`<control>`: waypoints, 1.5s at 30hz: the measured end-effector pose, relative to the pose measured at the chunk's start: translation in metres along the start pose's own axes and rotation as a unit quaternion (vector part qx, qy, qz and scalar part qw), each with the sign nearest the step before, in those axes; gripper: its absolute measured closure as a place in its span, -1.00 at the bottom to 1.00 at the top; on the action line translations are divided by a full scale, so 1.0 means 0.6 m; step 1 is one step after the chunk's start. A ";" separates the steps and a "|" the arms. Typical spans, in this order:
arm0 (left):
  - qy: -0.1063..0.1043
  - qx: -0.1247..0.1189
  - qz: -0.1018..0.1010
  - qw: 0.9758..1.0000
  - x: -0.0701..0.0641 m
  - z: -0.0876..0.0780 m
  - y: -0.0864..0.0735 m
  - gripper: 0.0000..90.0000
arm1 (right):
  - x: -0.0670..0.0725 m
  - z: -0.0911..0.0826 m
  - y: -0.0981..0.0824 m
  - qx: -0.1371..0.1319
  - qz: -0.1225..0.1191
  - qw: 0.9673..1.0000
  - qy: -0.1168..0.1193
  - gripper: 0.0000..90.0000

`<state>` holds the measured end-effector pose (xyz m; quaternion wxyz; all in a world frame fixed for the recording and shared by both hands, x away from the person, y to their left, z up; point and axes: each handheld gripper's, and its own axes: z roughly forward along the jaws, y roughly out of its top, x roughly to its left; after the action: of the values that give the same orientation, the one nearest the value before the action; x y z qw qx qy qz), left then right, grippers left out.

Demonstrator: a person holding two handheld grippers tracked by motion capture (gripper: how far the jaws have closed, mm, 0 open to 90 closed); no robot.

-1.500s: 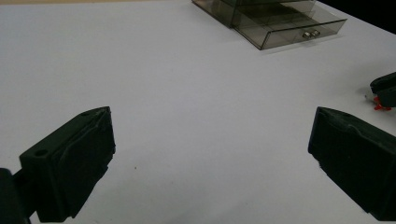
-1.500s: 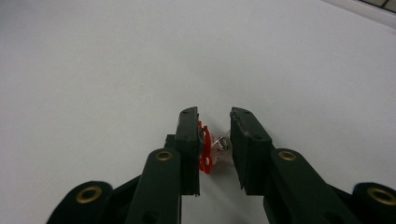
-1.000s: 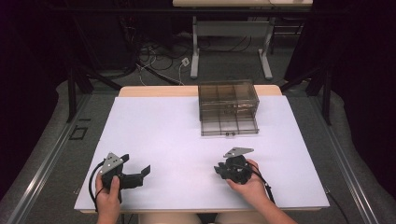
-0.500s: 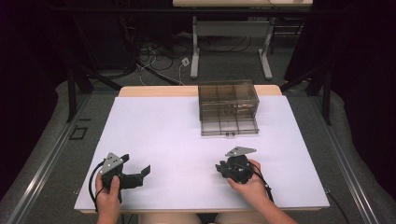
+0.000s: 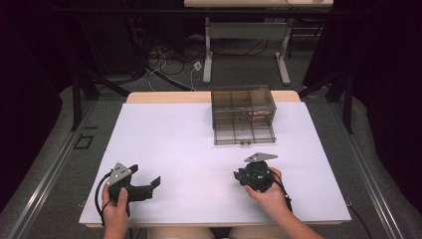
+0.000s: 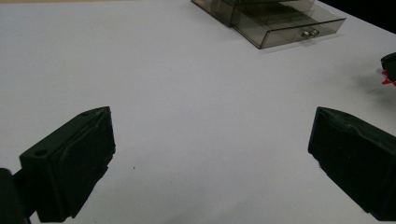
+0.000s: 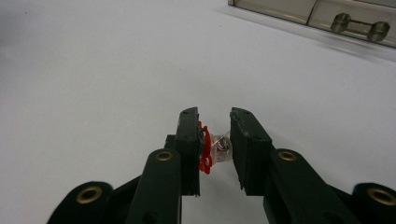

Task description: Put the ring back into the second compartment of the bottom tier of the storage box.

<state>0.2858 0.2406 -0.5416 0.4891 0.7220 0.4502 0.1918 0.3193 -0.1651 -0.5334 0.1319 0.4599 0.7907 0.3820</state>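
My right gripper [image 7: 214,119] is shut on a small clear piece with a red toothed rim [image 7: 211,150], pinched between its pads just above the white table. In the high view that gripper [image 5: 242,177] lies at the front right, pointing left. My left gripper [image 5: 155,183] rests at the front left with its jaws wide open and nothing between them [image 6: 210,140]. A smoky clear drawer box [image 5: 243,112] stands at the back of the table, its lowest drawer [image 6: 285,25] pulled out, with a metal handle [image 7: 359,25].
The white tabletop [image 5: 179,144] stretches bare between the two grippers and the drawer box. The table's front edge runs just under both hands. The other gripper's black tip and a bit of red [image 6: 388,70] sit at the right edge of the left gripper view.
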 end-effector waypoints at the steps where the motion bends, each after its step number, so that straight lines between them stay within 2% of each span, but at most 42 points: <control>1: 0.000 0.000 0.000 1.000 0.000 0.000 0.000 -0.98 | -0.001 -0.001 0.002 0.000 0.003 1.000 0.000 0.63; 6: 0.000 0.001 0.001 1.000 0.000 0.000 0.000 -0.98 | -0.004 -0.007 0.009 0.003 0.012 1.000 0.002 0.63; 24: 0.000 0.001 -0.003 1.000 0.001 0.001 -0.001 -0.98 | -0.008 -0.022 0.042 0.006 0.009 1.000 0.005 0.63; 28: 0.000 0.001 -0.002 1.000 0.001 0.001 0.000 -0.98 | -0.010 -0.025 0.052 0.011 0.017 1.000 0.011 0.63; 34: -0.001 0.000 -0.004 1.000 0.001 0.002 0.000 -0.98 | -0.017 -0.030 0.068 0.009 0.016 1.000 0.009 0.63; 45: -0.001 0.002 -0.005 1.000 0.003 0.006 0.001 -0.98 | -0.038 -0.039 0.096 0.002 0.041 0.999 0.020 0.63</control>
<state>0.2898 0.2399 -0.5432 0.4890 0.7211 0.4535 0.1877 0.3543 -0.1787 -0.4793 0.0995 0.4846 0.7743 0.3946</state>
